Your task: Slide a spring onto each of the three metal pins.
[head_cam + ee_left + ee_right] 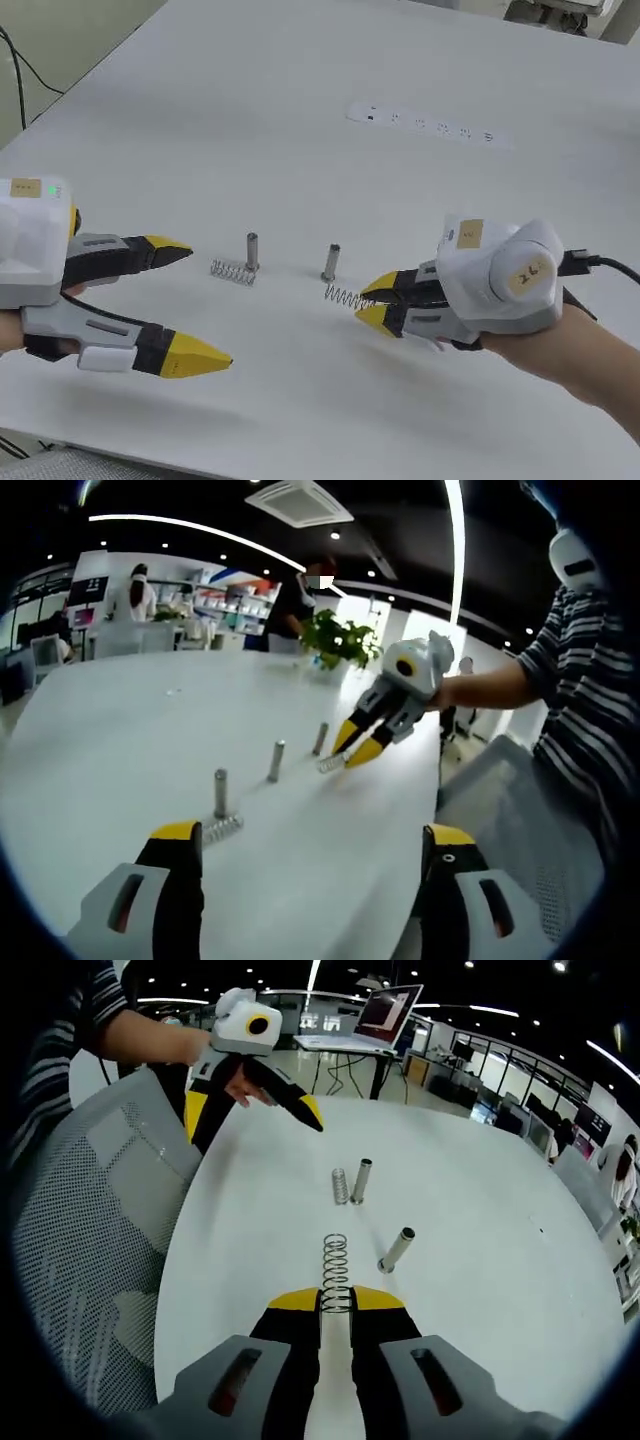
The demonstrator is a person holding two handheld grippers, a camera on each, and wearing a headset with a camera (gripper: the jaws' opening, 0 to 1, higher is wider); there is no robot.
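A spring [342, 296] is pinched endwise in the right gripper [372, 303], ready for threading onto a pin [331, 262]; the left gripper [210, 304] is spread wide.

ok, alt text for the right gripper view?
Right gripper shut on the end of a spring that points forward across a white table. Ahead are a near pin and a far pin with a second spring beside it; the open left gripper is beyond.

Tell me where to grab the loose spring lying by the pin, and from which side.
Probably its end farther from the pin, jaws across the coils. The spring lies flat with its other end close to that pin's base, so the open left gripper has room coming from above.
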